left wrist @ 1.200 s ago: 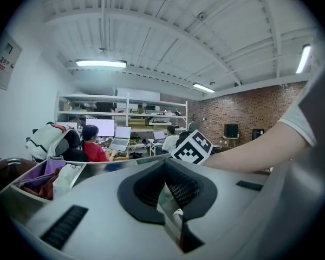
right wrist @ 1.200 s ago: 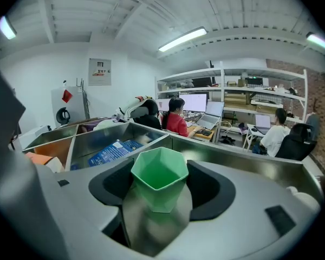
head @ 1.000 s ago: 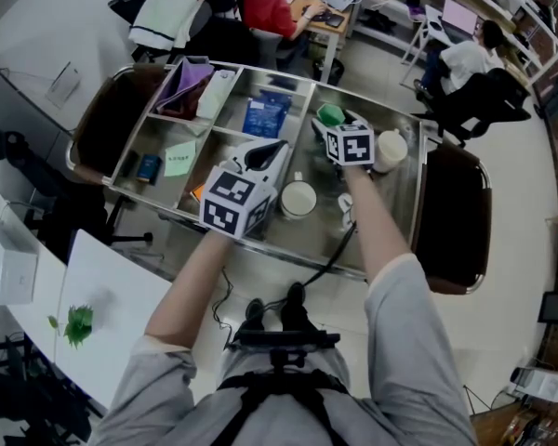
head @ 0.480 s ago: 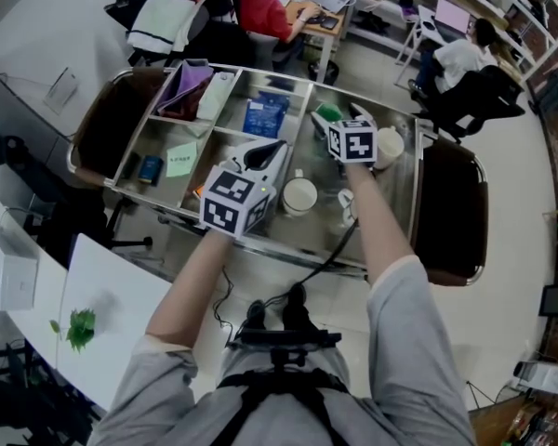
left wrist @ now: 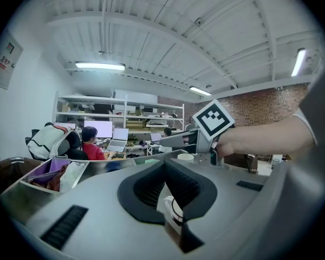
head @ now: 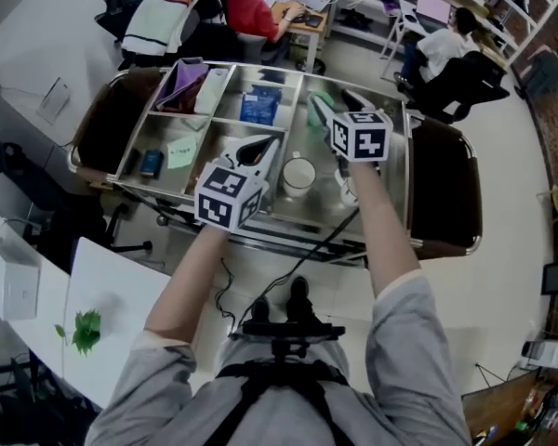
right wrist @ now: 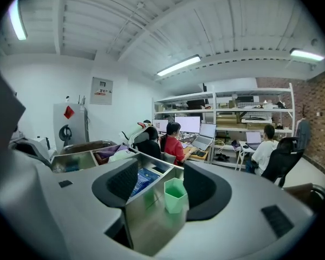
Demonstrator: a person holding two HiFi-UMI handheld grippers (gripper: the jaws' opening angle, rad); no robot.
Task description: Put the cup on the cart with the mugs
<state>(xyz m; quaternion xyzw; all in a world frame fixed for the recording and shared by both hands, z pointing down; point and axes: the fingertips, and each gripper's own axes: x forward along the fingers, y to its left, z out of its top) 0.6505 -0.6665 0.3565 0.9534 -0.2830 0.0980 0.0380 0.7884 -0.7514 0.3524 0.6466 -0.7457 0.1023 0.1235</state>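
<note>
A small green cup (right wrist: 175, 195) stands on the steel cart (head: 260, 66), in the compartment where a white mug (head: 298, 173) sits. In the head view only part of the green cup (head: 318, 100) shows beside my right gripper (head: 333, 105). In the right gripper view, the right gripper (right wrist: 160, 169) has its jaws apart and closing; the cup stands between their tips, nearer the right one, with no pad pressing on it. My left gripper (head: 263, 145) hovers over the cart's middle, pads together and holding nothing. In the left gripper view, the left gripper (left wrist: 165, 169) has the white mug (left wrist: 172, 209) below it.
The cart's left compartments hold a purple cloth (head: 188, 86), a blue packet (head: 260, 108), a green note (head: 179, 153) and a small blue item (head: 149, 163). People sit at desks (head: 307, 7) behind the cart. A white table (head: 112, 295) with a small plant stands at my left.
The right gripper has shifted a little right and back from the green cup, and the cream mug beside it is now hidden. The left gripper has kept its place.
</note>
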